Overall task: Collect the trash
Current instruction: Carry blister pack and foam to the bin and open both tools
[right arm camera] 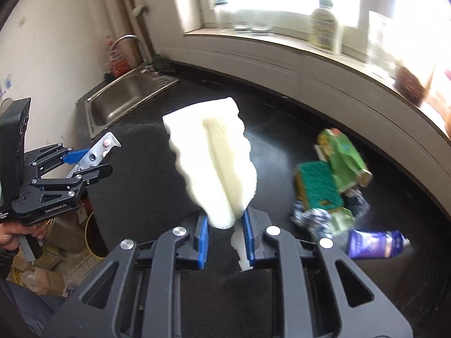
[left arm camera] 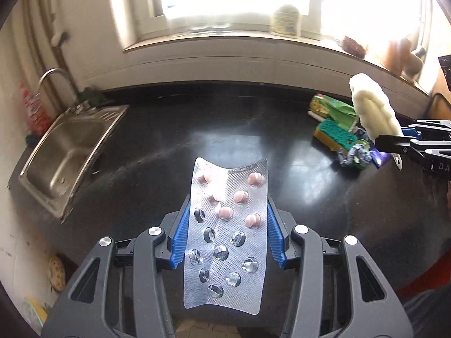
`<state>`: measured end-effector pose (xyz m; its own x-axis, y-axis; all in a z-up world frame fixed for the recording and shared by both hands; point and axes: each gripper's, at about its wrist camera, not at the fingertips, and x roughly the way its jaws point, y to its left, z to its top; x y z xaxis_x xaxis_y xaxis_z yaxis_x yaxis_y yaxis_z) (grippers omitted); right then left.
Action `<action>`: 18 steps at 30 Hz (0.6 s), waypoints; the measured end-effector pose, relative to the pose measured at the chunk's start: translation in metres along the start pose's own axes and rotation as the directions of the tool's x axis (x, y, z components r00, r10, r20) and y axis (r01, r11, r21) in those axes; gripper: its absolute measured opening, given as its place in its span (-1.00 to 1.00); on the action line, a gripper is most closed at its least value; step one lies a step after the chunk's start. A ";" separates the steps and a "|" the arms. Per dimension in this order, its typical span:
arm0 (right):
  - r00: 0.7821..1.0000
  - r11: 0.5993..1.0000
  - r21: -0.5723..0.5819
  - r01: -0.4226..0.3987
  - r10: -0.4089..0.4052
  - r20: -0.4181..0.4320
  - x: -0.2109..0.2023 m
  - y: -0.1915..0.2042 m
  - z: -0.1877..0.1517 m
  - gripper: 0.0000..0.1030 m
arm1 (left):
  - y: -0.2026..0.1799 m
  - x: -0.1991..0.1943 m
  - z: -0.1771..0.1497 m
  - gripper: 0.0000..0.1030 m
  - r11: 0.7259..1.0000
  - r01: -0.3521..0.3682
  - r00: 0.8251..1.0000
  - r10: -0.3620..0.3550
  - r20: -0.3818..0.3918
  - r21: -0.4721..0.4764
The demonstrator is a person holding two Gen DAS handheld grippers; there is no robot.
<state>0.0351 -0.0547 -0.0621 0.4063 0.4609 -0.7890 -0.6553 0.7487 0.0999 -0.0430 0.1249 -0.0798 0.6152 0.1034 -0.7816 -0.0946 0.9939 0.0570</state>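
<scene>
So with my left gripper [left arm camera: 225, 225] clamped on the blister pack [left arm camera: 225, 233] and my right gripper [right arm camera: 225, 236] pinching the foam scrap [right arm camera: 214, 163], both above the counter [left arm camera: 157, 174], I'd keep both squeezes firm until they're over a bin.

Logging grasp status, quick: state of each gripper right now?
Left gripper: shut on blister pack.
Right gripper: shut on white foam piece.

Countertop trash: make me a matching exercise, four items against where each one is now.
Items:
1. blister pack
2. white foam piece
3. green scouring sponge
4. purple wrapper

Places:
A. lying on the counter, nearest the front edge of the pile
B. in the right tongs
C. on the counter beside the green carton
D. in the left tongs

Pairs: 1-D, 2-B, 3-C, 4-A
</scene>
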 end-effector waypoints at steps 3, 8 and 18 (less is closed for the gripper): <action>0.994 0.989 -0.100 -0.108 0.106 -0.027 0.028 0.064 0.020 -0.59 | 0.050 -0.020 -0.033 -0.08 0.987 -0.104 0.995 0.102 -0.021 -0.119; 0.955 0.925 -0.243 -0.292 0.270 -0.120 0.067 0.179 0.032 -0.59 | 0.123 -0.048 -0.102 -0.08 0.922 -0.247 0.968 0.224 -0.111 -0.298; 0.840 0.797 -0.306 -0.521 0.414 -0.352 0.133 0.356 0.014 -0.59 | 0.212 -0.079 -0.231 -0.08 0.779 -0.390 0.919 0.295 -0.262 -0.490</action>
<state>-0.1351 0.2794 -0.1229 -0.1540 0.5291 -0.8345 -0.9289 0.2105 0.3048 -0.2923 0.3181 -0.1498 0.3320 0.3779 -0.8643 -0.6974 0.7153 0.0448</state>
